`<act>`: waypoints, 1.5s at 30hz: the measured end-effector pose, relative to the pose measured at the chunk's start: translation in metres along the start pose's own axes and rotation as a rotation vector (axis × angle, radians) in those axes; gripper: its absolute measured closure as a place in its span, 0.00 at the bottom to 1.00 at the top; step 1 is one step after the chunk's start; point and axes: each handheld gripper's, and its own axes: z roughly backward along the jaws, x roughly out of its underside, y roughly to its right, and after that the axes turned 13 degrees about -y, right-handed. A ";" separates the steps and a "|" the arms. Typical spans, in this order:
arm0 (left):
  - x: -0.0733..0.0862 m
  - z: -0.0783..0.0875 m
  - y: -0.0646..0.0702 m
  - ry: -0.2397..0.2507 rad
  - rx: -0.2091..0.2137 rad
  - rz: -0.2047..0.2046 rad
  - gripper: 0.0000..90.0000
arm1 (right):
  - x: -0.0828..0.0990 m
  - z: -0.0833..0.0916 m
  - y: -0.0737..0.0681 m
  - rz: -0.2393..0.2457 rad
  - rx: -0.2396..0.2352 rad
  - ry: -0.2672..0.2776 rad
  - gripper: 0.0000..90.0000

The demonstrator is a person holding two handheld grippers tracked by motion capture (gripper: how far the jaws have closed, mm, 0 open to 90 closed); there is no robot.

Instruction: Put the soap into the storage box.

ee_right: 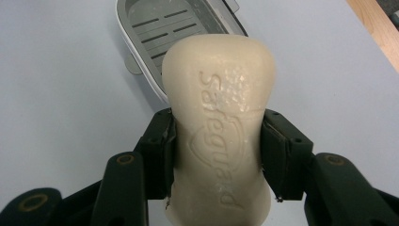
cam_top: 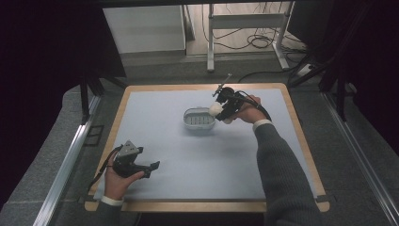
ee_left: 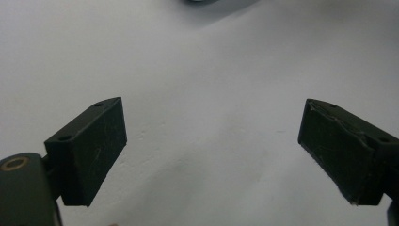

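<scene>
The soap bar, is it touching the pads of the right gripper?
Touching. In the right gripper view, both pads of the right gripper press against the narrow waist of the soap bar, with no gap on either side.

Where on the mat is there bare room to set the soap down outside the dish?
The pale mat is bare across its middle and near edge, between the left tool and the right sleeve, and along its far-left corner. It is crowded only around the soap dish, where the right tool holds the soap bar.
</scene>
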 end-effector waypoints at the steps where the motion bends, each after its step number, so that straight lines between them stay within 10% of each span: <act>1: 0.000 0.000 0.000 0.001 -0.002 0.000 0.10 | 0.000 0.000 0.000 0.000 -0.001 0.001 0.55; 45: -0.001 0.006 -0.001 0.050 0.088 0.014 0.10 | -0.068 -0.048 -0.008 0.216 -0.011 -0.026 0.55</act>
